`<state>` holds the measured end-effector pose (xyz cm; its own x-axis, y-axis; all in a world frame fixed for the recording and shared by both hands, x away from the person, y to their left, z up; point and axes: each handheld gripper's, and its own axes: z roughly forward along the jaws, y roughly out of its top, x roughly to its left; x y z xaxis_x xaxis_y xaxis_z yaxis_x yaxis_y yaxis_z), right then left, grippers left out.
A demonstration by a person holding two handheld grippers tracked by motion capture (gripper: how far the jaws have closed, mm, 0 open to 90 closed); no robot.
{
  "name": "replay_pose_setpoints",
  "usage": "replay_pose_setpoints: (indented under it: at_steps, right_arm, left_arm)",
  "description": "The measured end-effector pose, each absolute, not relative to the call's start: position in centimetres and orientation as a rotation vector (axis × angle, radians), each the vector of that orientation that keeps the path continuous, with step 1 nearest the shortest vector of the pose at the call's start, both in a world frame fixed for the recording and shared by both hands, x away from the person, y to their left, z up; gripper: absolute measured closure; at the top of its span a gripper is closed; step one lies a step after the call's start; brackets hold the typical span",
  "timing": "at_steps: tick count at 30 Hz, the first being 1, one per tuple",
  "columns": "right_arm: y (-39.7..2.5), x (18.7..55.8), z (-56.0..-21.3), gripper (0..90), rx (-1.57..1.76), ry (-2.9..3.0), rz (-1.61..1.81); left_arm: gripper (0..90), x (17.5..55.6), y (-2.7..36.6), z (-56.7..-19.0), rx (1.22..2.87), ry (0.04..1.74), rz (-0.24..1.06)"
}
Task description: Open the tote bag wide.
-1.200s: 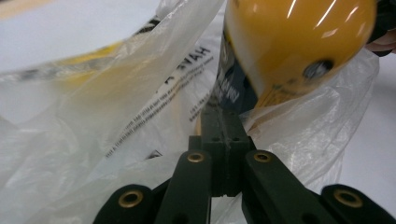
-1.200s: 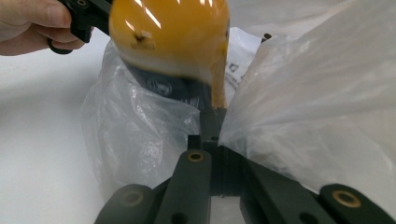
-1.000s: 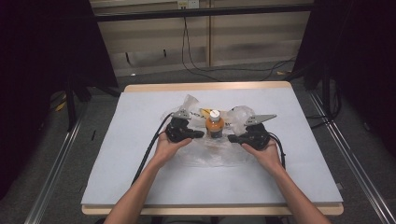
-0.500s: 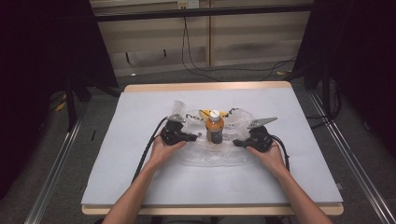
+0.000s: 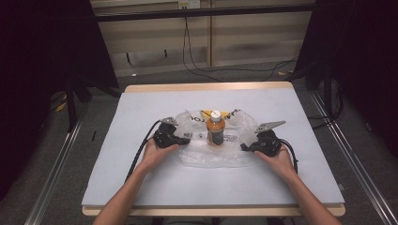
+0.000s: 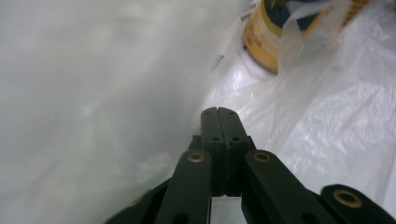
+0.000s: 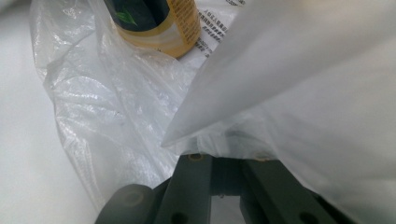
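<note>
From the high view, an orange bottle (image 5: pixel 215 128) stands upright on a clear plastic bag (image 5: pixel 213 154), between left gripper (image 5: pixel 184 140) and right gripper (image 5: pixel 245 146). Left gripper view: jaws pressed together, film alongside. Right gripper view: bag drapes the jaws, grip unclear.

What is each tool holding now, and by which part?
Both grip the plastic bag: left tool its left edge, right tool its right edge.

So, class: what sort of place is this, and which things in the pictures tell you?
Probably a recording studio or lab bench: dark curtains flank the grey-topped wooden table, loose black cables trail across the floor, and a metal rail runs alongside.
</note>
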<state>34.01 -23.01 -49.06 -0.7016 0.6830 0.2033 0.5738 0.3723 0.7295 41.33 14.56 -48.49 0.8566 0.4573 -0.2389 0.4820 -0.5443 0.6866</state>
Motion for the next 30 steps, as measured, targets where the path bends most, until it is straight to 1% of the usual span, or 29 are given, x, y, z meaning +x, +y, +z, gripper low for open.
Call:
replay_pose_setpoints:
  at_steps: [4,10,19,20,21,24,30]
  right_arm:
    - [-23.3,33.5,-49.0,90.0,1.159,2.488,1.227]
    - [-23.5,32.4,-48.9,90.0,1.134,2.482,1.213]
    - [-23.6,32.0,-49.1,90.0,1.103,2.482,1.263]
    - [-23.5,32.0,-49.1,90.0,1.091,2.48,1.26]
    - [-23.5,32.0,-49.0,90.0,1.095,2.47,1.264]
    - [-23.3,32.1,-48.7,90.0,1.098,2.444,1.325]
    - [-23.0,31.3,-47.7,90.0,1.073,2.417,1.422]
  left_arm:
    - [90.0,40.7,15.1,-48.7,2.202,0.681,-0.036]
    - [90.0,40.1,15.5,-48.4,2.236,0.652,-0.041]
    - [90.0,39.3,15.5,-48.3,2.243,0.623,-0.02]
    - [90.0,39.3,15.4,-48.3,2.225,0.632,-0.022]
    - [90.0,39.3,15.4,-48.3,2.227,0.638,-0.006]
    - [90.0,39.0,15.1,-48.2,2.215,0.633,-0.026]
    - [90.0,38.2,14.8,-47.1,2.194,0.59,-0.011]
